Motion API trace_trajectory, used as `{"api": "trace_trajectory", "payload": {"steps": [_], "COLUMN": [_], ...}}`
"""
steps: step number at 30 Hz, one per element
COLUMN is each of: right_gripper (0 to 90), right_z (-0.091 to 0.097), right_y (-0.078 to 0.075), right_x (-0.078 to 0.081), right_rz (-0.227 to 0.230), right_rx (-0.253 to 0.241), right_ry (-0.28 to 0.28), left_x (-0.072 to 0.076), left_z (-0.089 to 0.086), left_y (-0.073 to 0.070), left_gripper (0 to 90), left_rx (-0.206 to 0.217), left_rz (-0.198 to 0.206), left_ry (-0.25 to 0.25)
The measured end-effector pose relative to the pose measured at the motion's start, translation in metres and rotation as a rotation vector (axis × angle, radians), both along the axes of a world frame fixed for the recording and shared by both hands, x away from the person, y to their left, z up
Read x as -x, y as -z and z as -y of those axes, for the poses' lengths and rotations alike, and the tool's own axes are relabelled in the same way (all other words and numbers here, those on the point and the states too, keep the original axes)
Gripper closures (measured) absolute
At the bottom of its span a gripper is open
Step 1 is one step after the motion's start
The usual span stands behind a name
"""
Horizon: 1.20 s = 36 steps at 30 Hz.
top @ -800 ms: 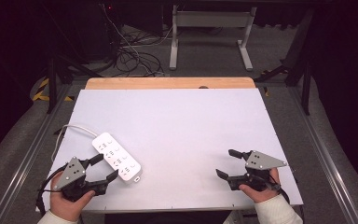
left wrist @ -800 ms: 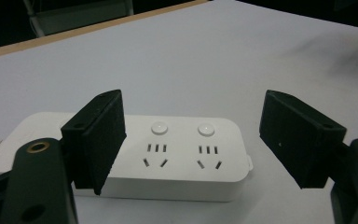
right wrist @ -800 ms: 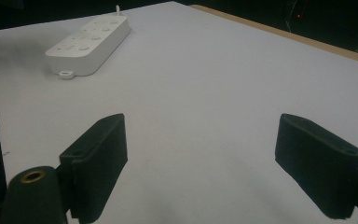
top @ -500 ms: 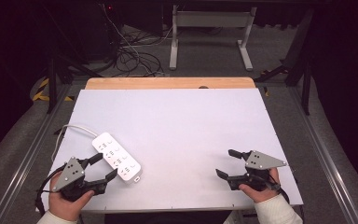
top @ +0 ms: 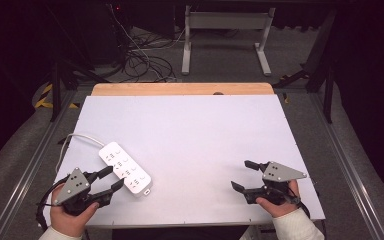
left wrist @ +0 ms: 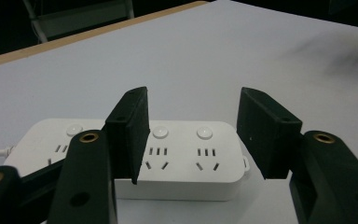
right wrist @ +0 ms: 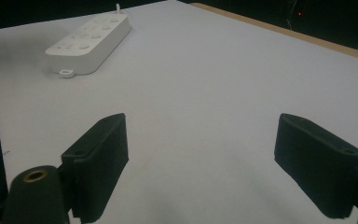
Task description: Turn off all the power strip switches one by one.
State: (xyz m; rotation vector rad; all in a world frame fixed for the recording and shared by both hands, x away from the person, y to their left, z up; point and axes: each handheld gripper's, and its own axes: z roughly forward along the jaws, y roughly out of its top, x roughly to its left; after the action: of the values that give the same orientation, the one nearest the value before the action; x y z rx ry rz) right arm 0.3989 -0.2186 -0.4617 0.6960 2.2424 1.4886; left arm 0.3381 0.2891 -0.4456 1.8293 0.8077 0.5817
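A white power strip [top: 125, 168] lies slantwise on the white table [top: 190, 135] at the near left, its cable curling off toward the left edge. My left gripper [top: 111, 178] sits open just short of the strip's near long side; in the left gripper view the strip [left wrist: 177, 151] lies across behind the jaws, apart from them. At the near right my right gripper [top: 242, 175] is open over bare table, with nothing between its jaws. Far off in the right gripper view lies the power strip [right wrist: 89, 42].
A wooden strip [top: 180, 89] runs along the table's far edge. Beyond it are a table frame [top: 225, 30] and loose cables [top: 145, 60] on the floor. Metal rails flank the table on both sides.
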Motion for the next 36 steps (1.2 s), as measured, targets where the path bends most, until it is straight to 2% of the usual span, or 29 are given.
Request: {"api": "trace_trajectory", "payload": {"steps": [3,6,7,8,9,10,11,12,19,26,29,36], "right_gripper": [17.8,17.8,17.8,17.8,17.8,17.8,17.9,17.9,17.8,17.7,17.7,17.6], "right_z": [0.000,0.001,0.001,0.001,0.001,0.001,0.000,0.000,0.000,0.000,0.000,0.000], "right_y": [0.000,0.000,0.000,0.000,0.000,0.000,0.000,0.000,0.000,0.000,0.000,0.001], "right_x": [0.000,0.001,0.001,0.001,0.001,0.001,0.001,0.001,0.001,0.001,0.001,0.001], "right_rz": [-0.001,0.000,0.000,-0.001,-0.001,-0.001,-0.003,-0.003,-0.004,-0.003,-0.006,-0.006], "right_rx": [0.001,0.004,0.004,0.002,0.002,0.002,0.001,0.002,0.001,0.005,0.001,0.002], "right_ry": [0.002,0.003,0.003,0.003,0.003,0.003,0.003,0.003,0.000,0.000,-0.001,-0.005], "left_x": [0.000,-0.001,-0.001,-0.002,-0.003,-0.004,-0.005,-0.006,-0.013,-0.032,-0.038,-0.048], "left_z": [0.001,0.001,0.001,0.001,0.001,0.001,0.001,0.002,0.011,0.022,0.029,0.041], "left_y": [-0.002,-0.005,-0.006,-0.007,-0.009,-0.010,-0.012,-0.013,-0.018,-0.017,-0.017,-0.017], "left_gripper": [52.5,63.1,63.1,69.4,69.4,74.9,87.0,90.0,90.0,90.0,90.0,90.0], "left_rx": [-0.015,-0.020,-0.013,-0.003,-0.005,-0.007,-0.013,-0.013,-0.005,0.001,-0.017,-0.026], "left_rz": [0.007,0.006,0.002,-0.004,-0.001,-0.010,-0.011,-0.018,-0.041,-0.076,-0.083,-0.090], "left_ry": [0.013,0.026,0.032,0.045,0.046,0.042,0.046,0.052,0.078,0.094,0.103,0.118]}}
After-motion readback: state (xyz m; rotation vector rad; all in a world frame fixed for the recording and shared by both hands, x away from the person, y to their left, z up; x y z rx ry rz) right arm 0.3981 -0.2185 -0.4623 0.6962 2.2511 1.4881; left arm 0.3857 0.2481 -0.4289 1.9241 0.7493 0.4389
